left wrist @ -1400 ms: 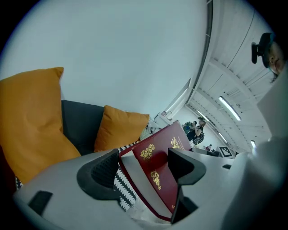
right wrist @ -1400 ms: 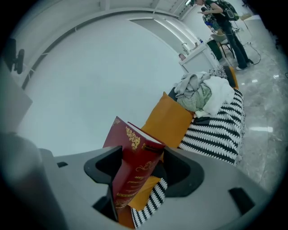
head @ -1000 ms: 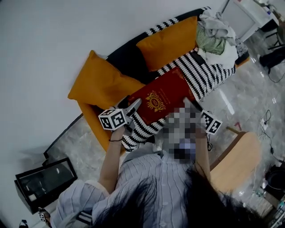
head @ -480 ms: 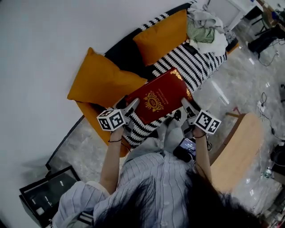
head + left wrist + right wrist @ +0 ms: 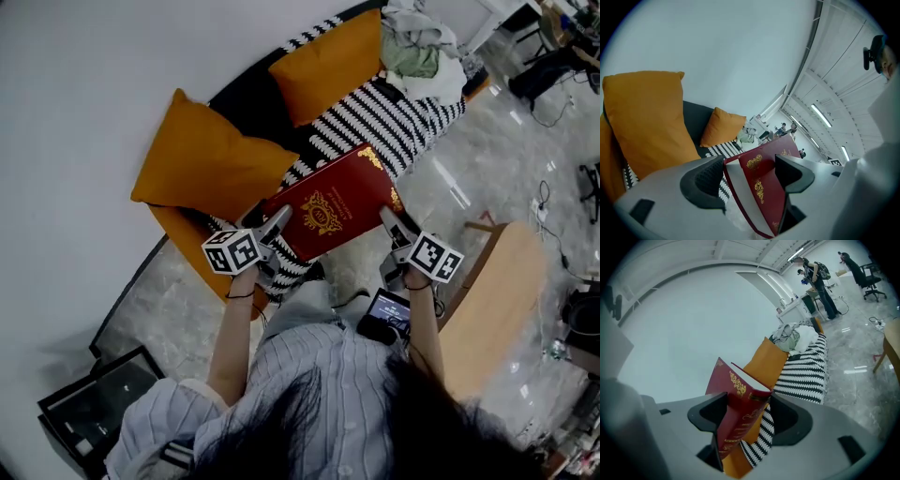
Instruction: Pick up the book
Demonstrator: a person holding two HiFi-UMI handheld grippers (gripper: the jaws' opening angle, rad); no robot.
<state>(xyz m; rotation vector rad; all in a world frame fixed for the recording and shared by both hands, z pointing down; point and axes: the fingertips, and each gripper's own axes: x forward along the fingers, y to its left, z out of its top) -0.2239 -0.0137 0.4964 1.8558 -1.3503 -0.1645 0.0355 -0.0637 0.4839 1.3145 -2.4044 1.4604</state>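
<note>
A dark red book [image 5: 333, 202] with gold ornament on its cover is held up above the sofa, clear of the seat. My left gripper [image 5: 278, 219] is shut on the book's near left corner, and my right gripper [image 5: 387, 218] is shut on its near right corner. In the left gripper view the book [image 5: 761, 187] stands edge-on between the jaws, white page block showing. In the right gripper view the book [image 5: 736, 416] fills the gap between the jaws, its spine toward the camera.
A sofa with a black-and-white striped throw [image 5: 384, 112] and two orange cushions [image 5: 202, 155] [image 5: 328, 61] lies below. Crumpled clothes [image 5: 417, 47] sit at its far end. A wooden chair [image 5: 492, 300] stands at the right, a black case [image 5: 89, 408] on the floor at the left.
The book has risen off the striped seat with both grippers shut on it. The view has shifted so the sofa sits higher in the picture.
</note>
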